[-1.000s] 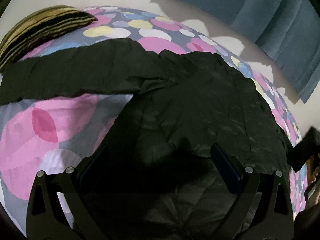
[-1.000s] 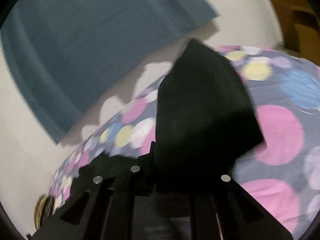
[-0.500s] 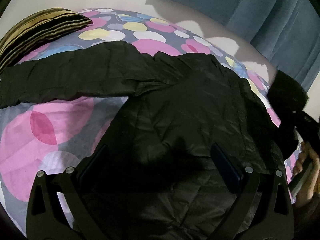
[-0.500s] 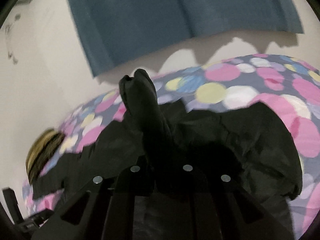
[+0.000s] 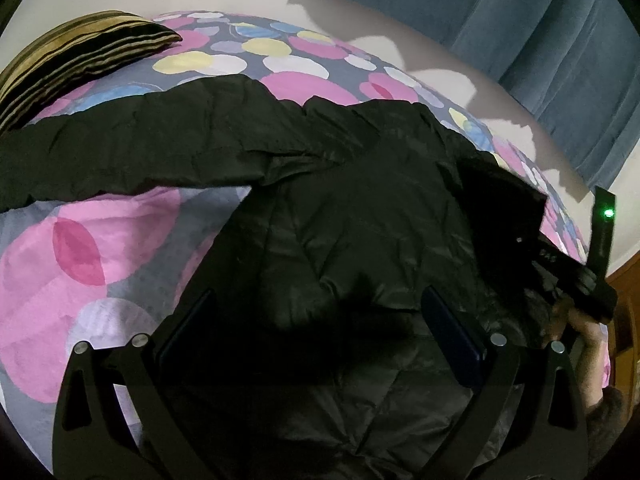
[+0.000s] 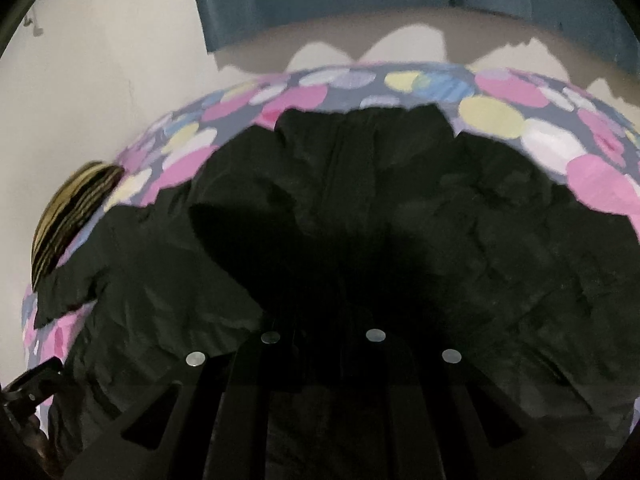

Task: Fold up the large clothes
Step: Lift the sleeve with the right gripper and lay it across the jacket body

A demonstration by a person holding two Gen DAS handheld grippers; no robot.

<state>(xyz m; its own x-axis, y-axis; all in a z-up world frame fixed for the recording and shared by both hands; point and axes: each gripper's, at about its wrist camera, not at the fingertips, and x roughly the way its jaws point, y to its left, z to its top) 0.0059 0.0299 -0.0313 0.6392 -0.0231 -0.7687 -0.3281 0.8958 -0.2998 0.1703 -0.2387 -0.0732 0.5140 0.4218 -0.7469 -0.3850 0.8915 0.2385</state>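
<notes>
A black quilted jacket (image 5: 352,216) lies spread on a bed with a pink, yellow and blue dotted cover (image 5: 96,248). One sleeve (image 5: 132,148) stretches out to the left. My left gripper (image 5: 316,320) is open and empty, low over the jacket's body. My right gripper (image 6: 320,304) is shut on the jacket's other sleeve (image 6: 320,264), held over the jacket's body (image 6: 460,216). From the left wrist view the right gripper (image 5: 552,256) is at the jacket's right side with dark cloth (image 5: 500,200) in it.
A gold and black striped pillow (image 5: 72,60) lies at the bed's far left; it also shows in the right wrist view (image 6: 68,224). A pale wall and blue curtains (image 5: 540,36) stand behind the bed. A wooden edge (image 5: 624,292) is at the right.
My right gripper has swung the held sleeve from off the bed's right side inward and lowered it over the jacket's body. My left gripper has stayed almost still.
</notes>
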